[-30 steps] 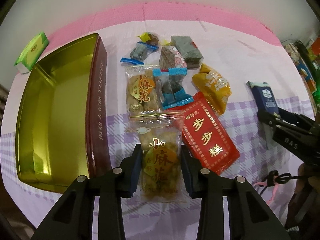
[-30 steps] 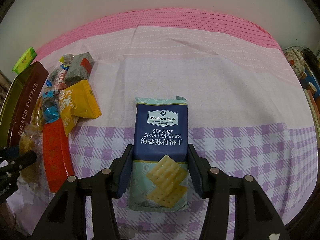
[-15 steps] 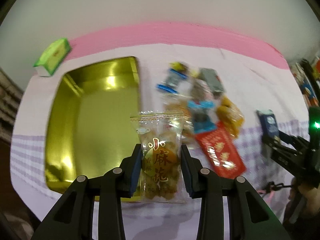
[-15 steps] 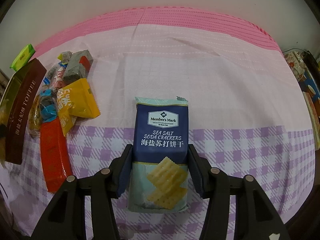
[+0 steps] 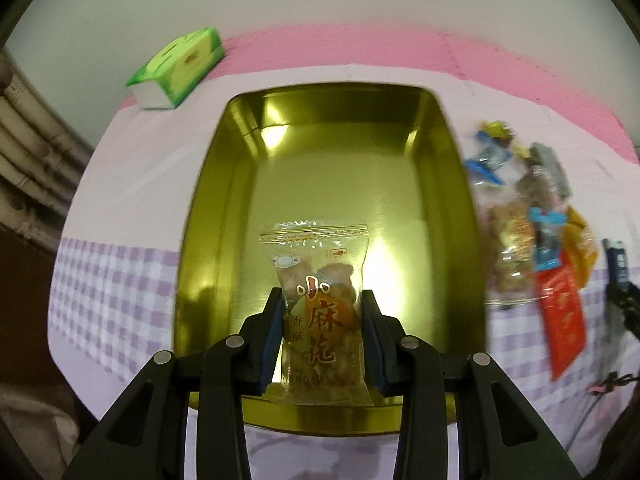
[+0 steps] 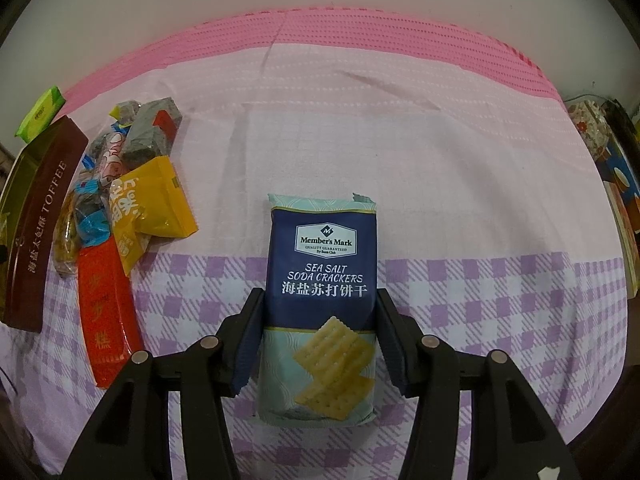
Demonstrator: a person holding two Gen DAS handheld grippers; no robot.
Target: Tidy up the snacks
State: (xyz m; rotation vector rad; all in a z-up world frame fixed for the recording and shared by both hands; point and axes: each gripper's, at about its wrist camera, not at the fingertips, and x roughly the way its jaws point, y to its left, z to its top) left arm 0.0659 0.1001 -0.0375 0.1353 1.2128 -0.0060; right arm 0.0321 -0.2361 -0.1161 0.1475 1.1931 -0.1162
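Snack packet of fried twists (image 5: 320, 304), clear-wrapped, sits pinched between the left gripper's (image 5: 322, 334) narrowed fingers, over the gold tin (image 5: 456, 200); loose snacks (image 5: 532, 240) lie at 3 o'clock of the tin. The right gripper (image 6: 318, 342) clamps a soda cracker pack (image 6: 322, 280) above the checked cloth (image 6: 480, 300), snack pile at 9 o'clock

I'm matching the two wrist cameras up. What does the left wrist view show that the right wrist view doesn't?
Only left wrist: the tin's gold inside, and the clear twist-snack packet in the left gripper.
Only right wrist: the soda cracker pack in the right gripper, and the tin's TOFFEE lettering.
Both: the red packet, the snack pile and the green tissue pack.
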